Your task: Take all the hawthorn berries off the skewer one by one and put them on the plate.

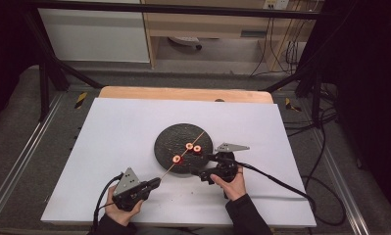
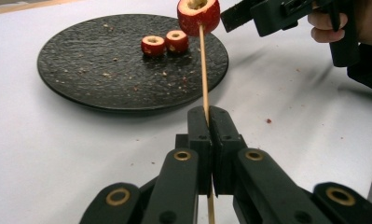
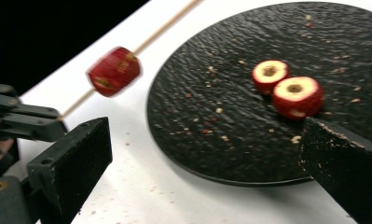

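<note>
High view: the left gripper (image 1: 154, 183), held at the near left of the white surface (image 1: 119, 142), points toward the black plate (image 1: 171, 134). Its jaws are pressed together on the near end of a thin wooden skewer (image 1: 167, 170), which runs diagonally up and across the plate. One red fruit piece (image 1: 177, 159) is threaded on the skewer, over the plate's near rim.

Left gripper view: the skewer (image 2: 203, 70) rises from between the closed jaws to the threaded piece (image 2: 198, 15); two loose fruit pieces (image 2: 164, 43), cored and red-skinned, lie side by side on the plate (image 2: 95, 79), touching or nearly so.

Right gripper view: the right gripper (image 3: 207, 158) has its jaws spread wide with nothing between them, just beside the plate's near edge (image 3: 211, 154). Crumbs are scattered over the plate and the surface.
</note>
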